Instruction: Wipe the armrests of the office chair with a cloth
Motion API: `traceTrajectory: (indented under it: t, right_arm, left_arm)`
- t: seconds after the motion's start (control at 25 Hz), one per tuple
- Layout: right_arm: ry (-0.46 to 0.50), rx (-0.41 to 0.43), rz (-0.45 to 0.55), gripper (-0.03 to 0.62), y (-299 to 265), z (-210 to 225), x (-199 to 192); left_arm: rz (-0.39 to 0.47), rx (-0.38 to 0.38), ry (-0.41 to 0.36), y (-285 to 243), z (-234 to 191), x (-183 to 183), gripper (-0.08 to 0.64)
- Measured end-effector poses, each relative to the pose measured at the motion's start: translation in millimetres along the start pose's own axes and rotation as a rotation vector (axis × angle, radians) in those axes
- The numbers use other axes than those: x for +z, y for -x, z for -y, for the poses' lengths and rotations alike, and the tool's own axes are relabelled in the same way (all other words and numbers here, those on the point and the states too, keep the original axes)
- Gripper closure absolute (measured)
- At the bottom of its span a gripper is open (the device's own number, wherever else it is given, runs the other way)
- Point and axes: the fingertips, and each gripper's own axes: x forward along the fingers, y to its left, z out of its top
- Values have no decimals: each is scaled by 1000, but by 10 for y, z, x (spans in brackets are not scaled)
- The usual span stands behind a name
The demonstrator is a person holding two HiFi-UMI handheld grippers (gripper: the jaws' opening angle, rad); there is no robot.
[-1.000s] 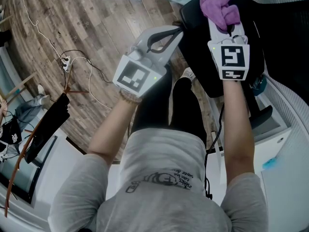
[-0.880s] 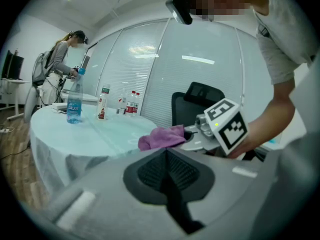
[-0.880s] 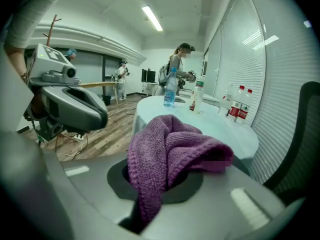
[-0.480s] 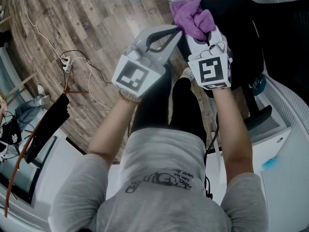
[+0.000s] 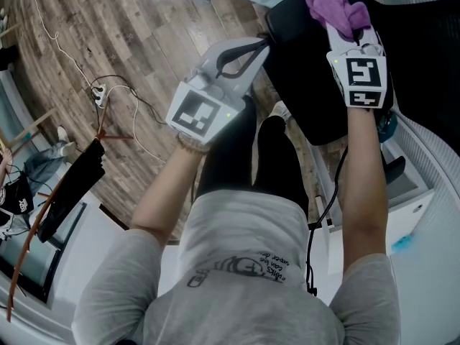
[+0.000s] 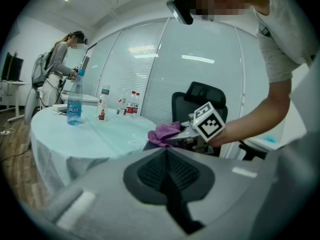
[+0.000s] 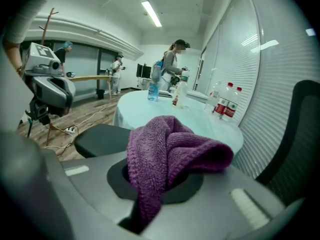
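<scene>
The right gripper point(image 5: 346, 33) is pinching the purple cloth point(image 7: 167, 151) between its jaws. The cloth is bunching out ahead of the jaw tips, over the black office chair point(image 5: 302, 92). The left gripper point(image 5: 264, 45) is holding its jaws pressed together, empty, beside the chair.

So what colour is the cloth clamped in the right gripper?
Purple; the cloth is a knitted-looking fabric, seen best in the right gripper view.
</scene>
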Motion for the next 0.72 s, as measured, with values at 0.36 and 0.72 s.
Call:
traceTrajectory:
  t: [0.36, 0.72]
  right_arm:
    - [-67, -71, -71, 560, 22, 624, -130]
    - [-142, -42, 91, 558, 821, 331, 463]
  left_arm:
    - [10, -12, -26, 6, 111, 225, 560]
    - [80, -2, -40, 166, 265, 927, 560]
